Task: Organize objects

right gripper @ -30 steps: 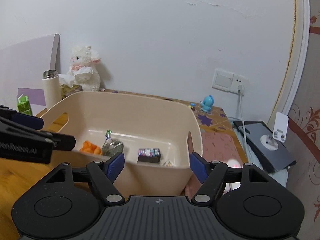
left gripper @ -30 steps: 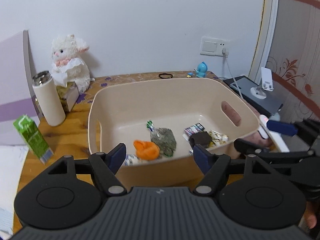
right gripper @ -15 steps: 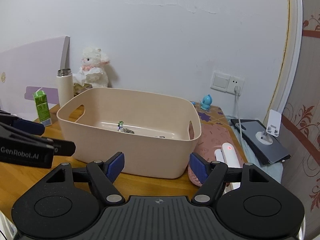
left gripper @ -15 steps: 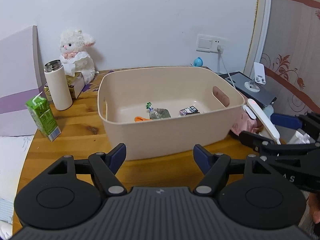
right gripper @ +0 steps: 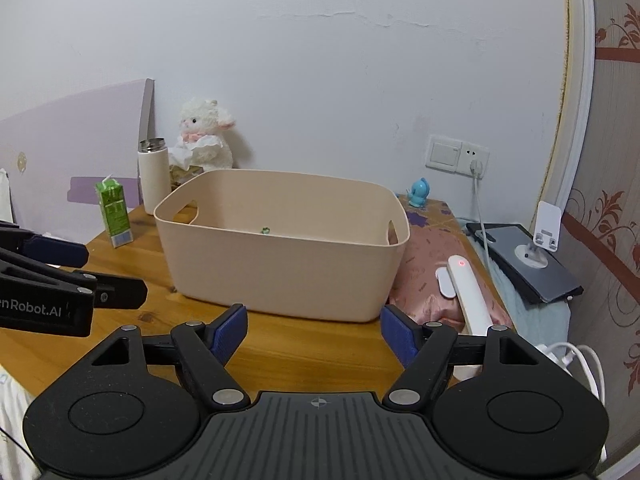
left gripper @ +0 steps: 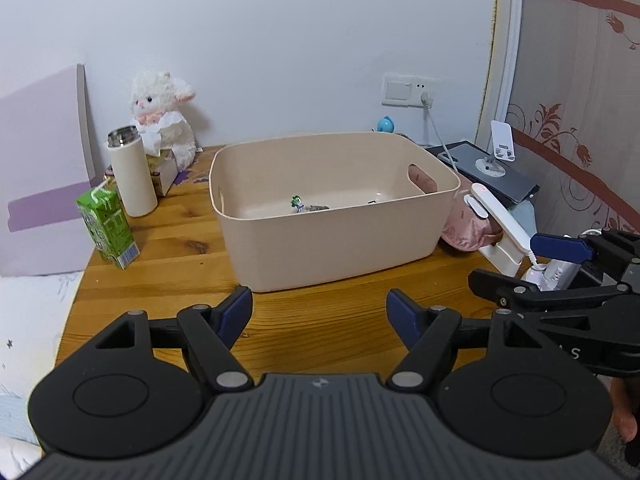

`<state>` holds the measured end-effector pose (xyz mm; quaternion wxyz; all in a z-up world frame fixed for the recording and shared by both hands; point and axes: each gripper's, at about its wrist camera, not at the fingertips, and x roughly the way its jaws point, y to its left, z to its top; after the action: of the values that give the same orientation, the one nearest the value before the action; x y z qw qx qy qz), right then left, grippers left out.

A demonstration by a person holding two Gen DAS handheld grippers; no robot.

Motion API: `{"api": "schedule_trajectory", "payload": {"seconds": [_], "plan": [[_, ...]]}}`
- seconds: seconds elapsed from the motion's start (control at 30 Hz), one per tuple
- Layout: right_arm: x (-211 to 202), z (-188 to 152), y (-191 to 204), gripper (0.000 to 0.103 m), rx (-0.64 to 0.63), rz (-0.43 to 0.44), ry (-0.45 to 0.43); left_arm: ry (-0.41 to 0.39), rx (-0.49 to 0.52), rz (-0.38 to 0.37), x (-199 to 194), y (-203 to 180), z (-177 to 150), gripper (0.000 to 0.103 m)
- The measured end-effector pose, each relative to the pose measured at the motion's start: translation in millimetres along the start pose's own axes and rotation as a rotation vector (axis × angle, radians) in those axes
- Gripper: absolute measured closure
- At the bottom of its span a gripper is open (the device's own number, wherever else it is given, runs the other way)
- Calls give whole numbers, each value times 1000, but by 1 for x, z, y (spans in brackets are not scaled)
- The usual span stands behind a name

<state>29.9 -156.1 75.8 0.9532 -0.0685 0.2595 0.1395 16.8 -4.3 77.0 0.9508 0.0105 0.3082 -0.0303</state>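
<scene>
A beige plastic bin [left gripper: 332, 240] stands on the wooden table [left gripper: 168, 248]; it also shows in the right wrist view [right gripper: 280, 264]. A few small items lie at its bottom, among them a small packet with a green top [left gripper: 297, 202]; most of the contents are hidden by the near wall. My left gripper [left gripper: 319, 312] is open and empty, held back from the bin's near side. My right gripper [right gripper: 314, 332] is open and empty, also in front of the bin. Each gripper shows at the edge of the other's view.
A green juice carton [left gripper: 108, 228], a white flask [left gripper: 132, 172], a tissue box and a plush lamb [left gripper: 164, 120] stand left of the bin. A pink pouch [right gripper: 436, 276], a white stick-shaped device [right gripper: 468, 292], a tablet and a phone stand [right gripper: 540, 248] lie right.
Both grippers have pulled back and away from the bin, which now looks smaller and farther. Its contents have dropped mostly out of sight behind the near wall.
</scene>
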Motion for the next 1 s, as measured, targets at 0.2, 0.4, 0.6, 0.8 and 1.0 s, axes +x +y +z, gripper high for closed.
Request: {"api": "schedule_trajectory", "payload": {"seconds": [0.2, 0.4, 0.6, 0.8, 1.0], "plan": [[-12, -3, -5, 25, 29, 4, 0, -17, 0, 0, -15, -8, -5, 28], [-22, -8, -6, 24, 29, -1, -6, -23, 4, 15, -23, -14, -11, 24], [-26, -10, -8, 24, 28, -4, -5, -13, 21, 0, -27, -18, -14, 23], [-28, -11, -10, 23, 27, -4, -5, -10, 25, -4, -29, -19, -16, 22], [-29, -13, -10, 23, 22, -2, 4, -8, 33, -10, -30, -20, -16, 17]]}}
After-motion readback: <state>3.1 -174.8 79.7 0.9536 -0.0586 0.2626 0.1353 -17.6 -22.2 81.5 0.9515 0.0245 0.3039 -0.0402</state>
